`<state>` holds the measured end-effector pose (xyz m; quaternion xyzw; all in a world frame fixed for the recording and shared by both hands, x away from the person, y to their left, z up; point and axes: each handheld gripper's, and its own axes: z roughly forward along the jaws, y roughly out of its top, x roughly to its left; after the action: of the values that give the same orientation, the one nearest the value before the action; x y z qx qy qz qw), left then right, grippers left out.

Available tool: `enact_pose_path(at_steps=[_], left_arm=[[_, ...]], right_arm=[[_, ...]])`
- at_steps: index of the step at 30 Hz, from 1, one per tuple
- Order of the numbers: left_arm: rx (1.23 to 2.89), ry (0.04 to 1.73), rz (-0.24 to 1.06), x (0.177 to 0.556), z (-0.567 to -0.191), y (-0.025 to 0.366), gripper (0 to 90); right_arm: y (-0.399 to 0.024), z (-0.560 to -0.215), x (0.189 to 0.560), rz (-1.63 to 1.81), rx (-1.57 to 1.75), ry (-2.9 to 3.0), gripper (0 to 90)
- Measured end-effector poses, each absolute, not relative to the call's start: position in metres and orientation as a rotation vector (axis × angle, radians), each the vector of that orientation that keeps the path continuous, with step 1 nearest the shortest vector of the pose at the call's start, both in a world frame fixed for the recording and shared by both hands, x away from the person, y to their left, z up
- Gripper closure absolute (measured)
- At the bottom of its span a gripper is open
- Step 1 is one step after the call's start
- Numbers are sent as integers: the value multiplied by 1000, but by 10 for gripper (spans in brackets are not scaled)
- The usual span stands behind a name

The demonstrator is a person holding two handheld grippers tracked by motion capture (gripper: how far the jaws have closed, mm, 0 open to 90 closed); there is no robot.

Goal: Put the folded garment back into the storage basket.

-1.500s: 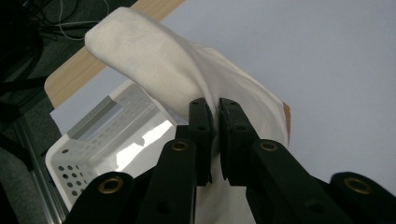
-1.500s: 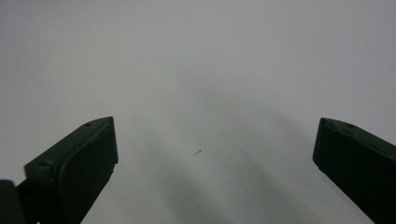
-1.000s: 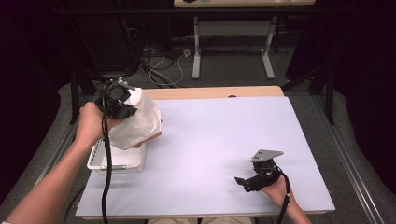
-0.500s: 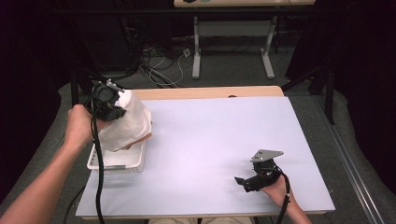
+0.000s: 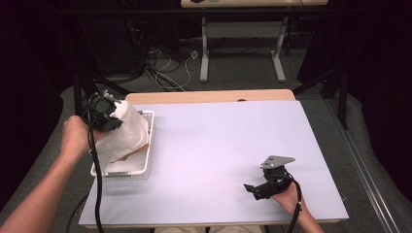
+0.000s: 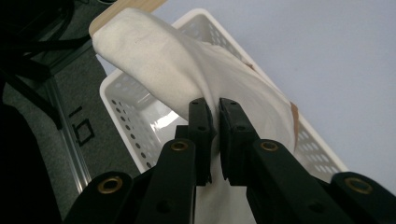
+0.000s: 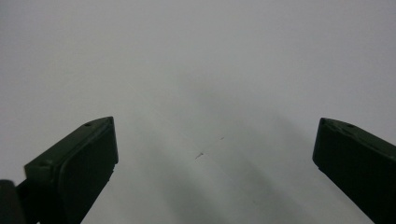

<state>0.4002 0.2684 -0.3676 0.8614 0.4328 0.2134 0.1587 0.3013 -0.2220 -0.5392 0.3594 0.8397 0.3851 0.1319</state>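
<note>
So the left gripper [image 6: 214,108] is pinching a fold of the white cloth [image 6: 187,70], with the jaws squeezed nearly together on it. The cloth is bunching right at the tips and bulging out past them, and a bit of it is hanging down under the jaws too. Just beyond and below the gripper, the white perforated basket [image 6: 126,121] is sitting on the table, and the cloth is draping over and into it. From the high view the left gripper [image 5: 108,119] is hovering over the basket's [image 5: 148,141] far-left part, with the cloth [image 5: 124,138] sagging down from it toward the near end. Something brownish is peeking out from under the cloth, can't tell what it is.

The right gripper [image 7: 212,154] is sitting with its jaws spread wide apart and nothing between them, just pale tabletop [image 7: 196,70] ahead of it. In the high view that right gripper [image 5: 257,188] is resting low at the table's near edge, well apart from the basket.
</note>
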Motion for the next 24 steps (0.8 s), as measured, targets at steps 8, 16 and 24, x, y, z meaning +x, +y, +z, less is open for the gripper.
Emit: enact_pose_path(at_steps=[8,16,24], left_arm=[[2497,1238,603,404,-386,273,840],[2511,1237,551,409,-403,270,839],[2517,1242,503,417,-420,266,838]], right_arm=[[-222,-539,302,1115,1043,2439,0],[-222,-540,302,1113,1040,2442,0],[-222,-539,301,1107,1040,2439,0]])
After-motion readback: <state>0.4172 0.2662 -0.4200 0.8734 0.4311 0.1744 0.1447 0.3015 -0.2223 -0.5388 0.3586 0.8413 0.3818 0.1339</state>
